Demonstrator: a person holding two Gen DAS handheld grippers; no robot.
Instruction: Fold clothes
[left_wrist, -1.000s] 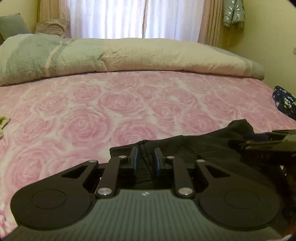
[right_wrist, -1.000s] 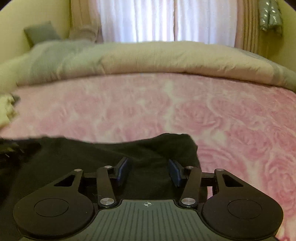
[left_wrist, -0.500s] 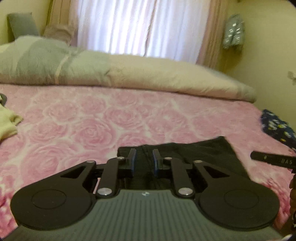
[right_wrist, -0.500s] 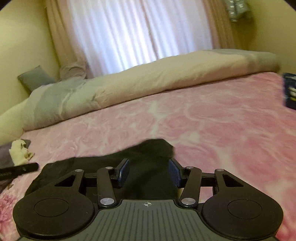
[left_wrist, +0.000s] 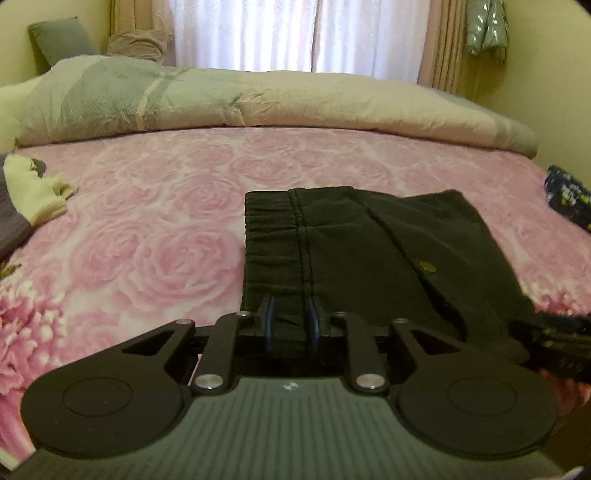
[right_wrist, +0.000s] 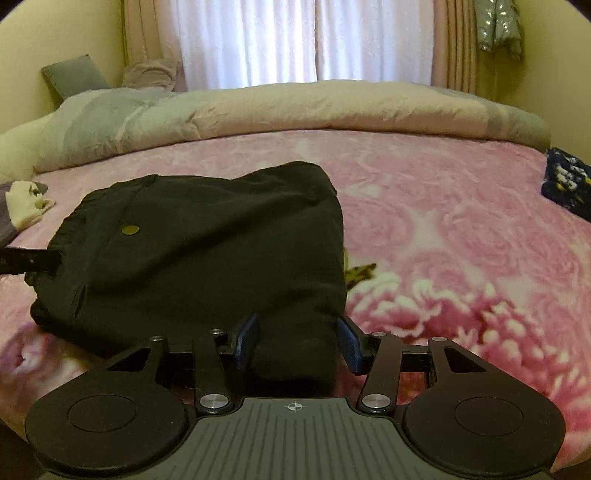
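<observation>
Black pants (left_wrist: 362, 251) lie folded on the pink rose bedspread (left_wrist: 155, 229), elastic waistband to the left, a brass button (left_wrist: 427, 265) on top. My left gripper (left_wrist: 290, 317) is shut on the near waistband edge. In the right wrist view the pants (right_wrist: 207, 254) form a thick folded bundle. My right gripper (right_wrist: 297, 338) has its jaws spread around the bundle's near right corner, with a gap at the right finger (right_wrist: 349, 341). The left gripper's tip (right_wrist: 29, 260) shows at the left edge there.
A rolled beige and grey duvet (left_wrist: 258, 103) lies across the far side of the bed. A cream garment (left_wrist: 33, 192) lies at the left edge, a dark blue printed garment (left_wrist: 569, 195) at the right. Curtains and a window stand behind.
Both grippers pulled back toward the near bed edge and dropped low. The pants now lie as a folded bundle. The right jaws have spread wider.
</observation>
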